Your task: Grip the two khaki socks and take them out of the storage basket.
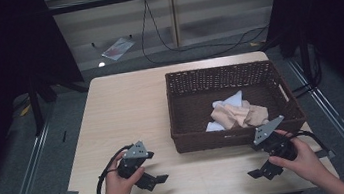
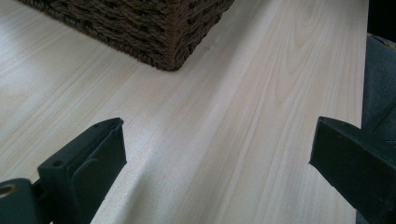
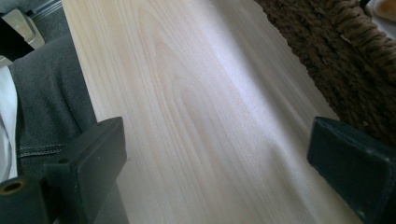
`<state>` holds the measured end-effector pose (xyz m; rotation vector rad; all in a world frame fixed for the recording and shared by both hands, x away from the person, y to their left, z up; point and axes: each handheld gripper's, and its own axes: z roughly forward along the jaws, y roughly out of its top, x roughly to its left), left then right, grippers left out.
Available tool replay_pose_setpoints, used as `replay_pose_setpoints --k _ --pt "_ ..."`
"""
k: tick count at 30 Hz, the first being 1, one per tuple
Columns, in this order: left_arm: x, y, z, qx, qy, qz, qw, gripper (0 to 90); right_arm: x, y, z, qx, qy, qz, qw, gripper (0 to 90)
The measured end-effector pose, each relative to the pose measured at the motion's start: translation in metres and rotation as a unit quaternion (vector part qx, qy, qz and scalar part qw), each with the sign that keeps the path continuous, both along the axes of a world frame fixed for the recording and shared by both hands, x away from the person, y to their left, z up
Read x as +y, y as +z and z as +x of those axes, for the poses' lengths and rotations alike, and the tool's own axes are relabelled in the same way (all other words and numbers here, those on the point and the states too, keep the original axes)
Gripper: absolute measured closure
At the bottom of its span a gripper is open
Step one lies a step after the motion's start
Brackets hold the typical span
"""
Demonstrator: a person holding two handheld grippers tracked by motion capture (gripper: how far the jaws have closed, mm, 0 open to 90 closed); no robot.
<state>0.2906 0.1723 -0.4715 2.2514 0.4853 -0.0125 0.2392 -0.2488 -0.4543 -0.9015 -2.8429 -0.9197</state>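
The left gripper is held low over the near edge of the table, its jaws spread wide with nothing between them; in the left gripper view only bare pale wood is seen between the two black jaws, with a corner of the wicker basket ahead. The right gripper is held in the same manner at the near right of the table, jaws fully apart and empty, and in the right gripper view the wood grain is seen between them, with the basket wall to one side. Both grippers are kept just in front of the basket, apart from it and from each other. Inside the basket, towards its near right part, a crumpled beige cloth is seen lying on a white cloth. The step in hand is judged to be a ready stance before any reach, since nothing is gripped or touched. For the next move, a lift over the near basket wall would probably be called for, most readily by the right gripper, followed by a descent onto a raised fold of the beige cloth, so that the fabric can be pinched without the wicker being caught.
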Motion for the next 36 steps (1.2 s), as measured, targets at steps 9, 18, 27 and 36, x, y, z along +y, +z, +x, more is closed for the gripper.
replay_pose_setpoints --k 9,18,27,36 --pt "0.000 0.000 0.000 0.000 0.001 0.000 1.0000 3.2 0.000 0.009 0.003 0.001 -0.001 -0.015 0.9999 5.1" --pt "0.000 0.000 0.000 0.001 0.001 0.000 1.0000 3.2 -0.001 0.024 0.008 0.008 0.005 -0.034 0.9994 6.0" --pt "0.000 0.000 0.000 0.001 0.000 0.000 1.0000 3.2 -0.004 0.039 0.013 0.017 0.009 -0.033 0.9993 6.0" --pt "0.000 0.000 0.000 0.002 -0.001 -0.001 1.0000 3.2 -0.005 0.058 0.017 0.023 0.012 -0.037 0.9990 6.0"
